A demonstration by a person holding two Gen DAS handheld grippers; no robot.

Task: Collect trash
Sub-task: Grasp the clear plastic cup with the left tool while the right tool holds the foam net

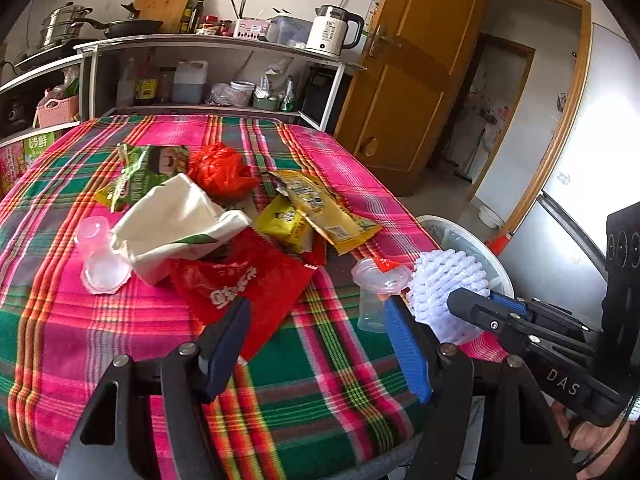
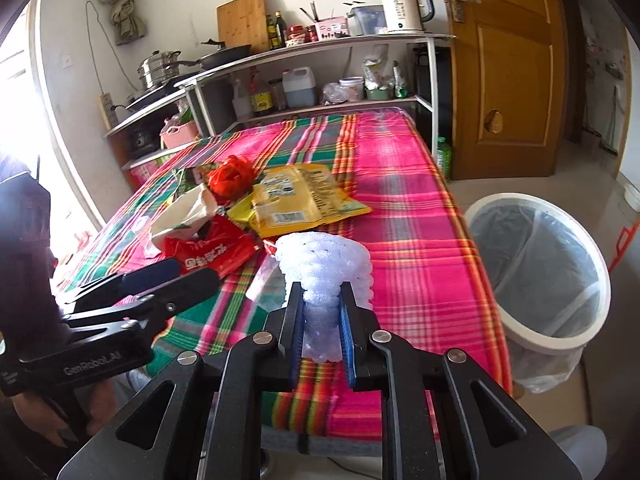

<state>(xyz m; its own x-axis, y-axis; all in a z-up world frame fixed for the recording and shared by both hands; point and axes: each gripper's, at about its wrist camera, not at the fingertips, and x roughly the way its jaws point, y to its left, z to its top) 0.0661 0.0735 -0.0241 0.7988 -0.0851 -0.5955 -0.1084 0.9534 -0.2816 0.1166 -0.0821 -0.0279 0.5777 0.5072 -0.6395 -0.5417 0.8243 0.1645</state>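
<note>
My right gripper (image 2: 320, 300) is shut on a white foam fruit net (image 2: 324, 264) and holds it above the table's near right edge; the net also shows in the left wrist view (image 1: 448, 288). My left gripper (image 1: 320, 312) is open and empty above the plaid tablecloth (image 1: 340, 380), just before a red wrapper (image 1: 244, 284). Trash lies ahead: a white paper bag (image 1: 176, 220), yellow wrappers (image 1: 320, 208), a green wrapper (image 1: 148, 172), a red plastic bag (image 1: 220, 172) and clear plastic cups (image 1: 376, 284).
A white bin with a clear liner (image 2: 540, 268) stands on the floor right of the table. Shelves with a kettle (image 1: 332, 30), pots and bottles stand behind the table. A wooden door (image 1: 420, 72) is at the right.
</note>
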